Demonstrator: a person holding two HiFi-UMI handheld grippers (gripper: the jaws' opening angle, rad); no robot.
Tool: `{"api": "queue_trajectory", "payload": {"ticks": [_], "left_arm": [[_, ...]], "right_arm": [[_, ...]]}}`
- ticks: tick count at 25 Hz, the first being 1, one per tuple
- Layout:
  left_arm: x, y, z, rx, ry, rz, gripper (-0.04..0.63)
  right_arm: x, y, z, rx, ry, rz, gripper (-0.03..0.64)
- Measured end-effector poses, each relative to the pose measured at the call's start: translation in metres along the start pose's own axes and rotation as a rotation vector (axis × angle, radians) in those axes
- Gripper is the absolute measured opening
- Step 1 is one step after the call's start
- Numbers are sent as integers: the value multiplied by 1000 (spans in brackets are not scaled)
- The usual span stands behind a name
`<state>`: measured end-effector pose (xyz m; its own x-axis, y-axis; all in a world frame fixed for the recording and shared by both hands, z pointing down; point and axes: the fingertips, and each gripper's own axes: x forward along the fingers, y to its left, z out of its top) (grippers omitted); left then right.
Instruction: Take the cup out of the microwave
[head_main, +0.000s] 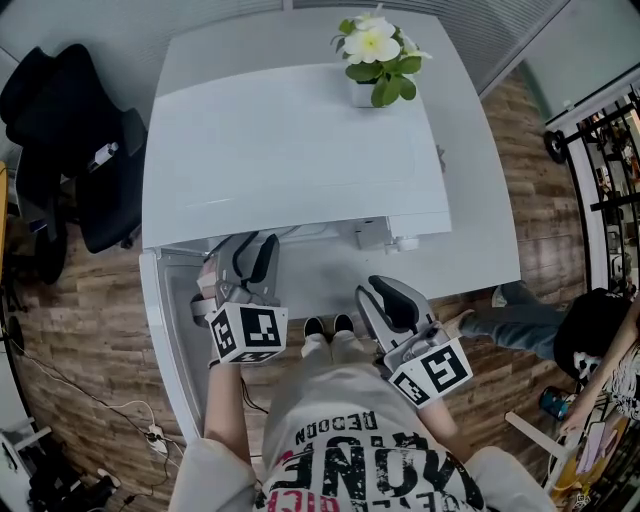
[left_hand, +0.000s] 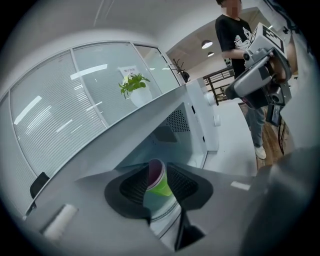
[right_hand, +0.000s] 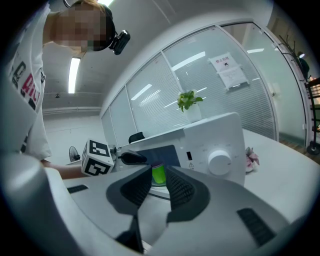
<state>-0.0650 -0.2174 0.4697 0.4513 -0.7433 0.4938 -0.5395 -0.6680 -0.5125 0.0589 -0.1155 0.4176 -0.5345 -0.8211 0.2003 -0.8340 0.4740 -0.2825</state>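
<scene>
Door's open: the flat white door panel (head_main: 165, 340) hangs off the left front corner of the boxy white microwave oven (head_main: 290, 150). The left gripper (head_main: 248, 258) is nosed into the cavity, angled down so its jaws line up with the small lime-green plastic cup with the purple inside (left_hand: 159, 182). That cup stands inside the oven on the round glass turntable (left_hand: 163, 216), framed between the wide-spread ribbed black pads (left_hand: 133, 186). Neither pad looks pressed on it, so I'd call this the line-up before the squeeze. The right gripper (head_main: 388, 295) hangs off the oven's front right corner, by the round white control dial (right_hand: 219, 162), jaws partly apart and nothing in them, likely held clear to give the left room. The white-flowered potted plant (head_main: 378, 50) on the oven's back top edge is no obstacle.
</scene>
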Motion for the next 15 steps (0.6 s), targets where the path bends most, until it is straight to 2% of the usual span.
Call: {"api": "queue_trajectory", "payload": {"ticks": [10,15], "left_arm": [[16,-5,-12,72,88,-48,147],[24,-9,-21,150,153,-80,149]], "right_arm": [[-3,-3,-2,5,7,-5,101],[-4,-4,-3,4,10,-7,100]]}}
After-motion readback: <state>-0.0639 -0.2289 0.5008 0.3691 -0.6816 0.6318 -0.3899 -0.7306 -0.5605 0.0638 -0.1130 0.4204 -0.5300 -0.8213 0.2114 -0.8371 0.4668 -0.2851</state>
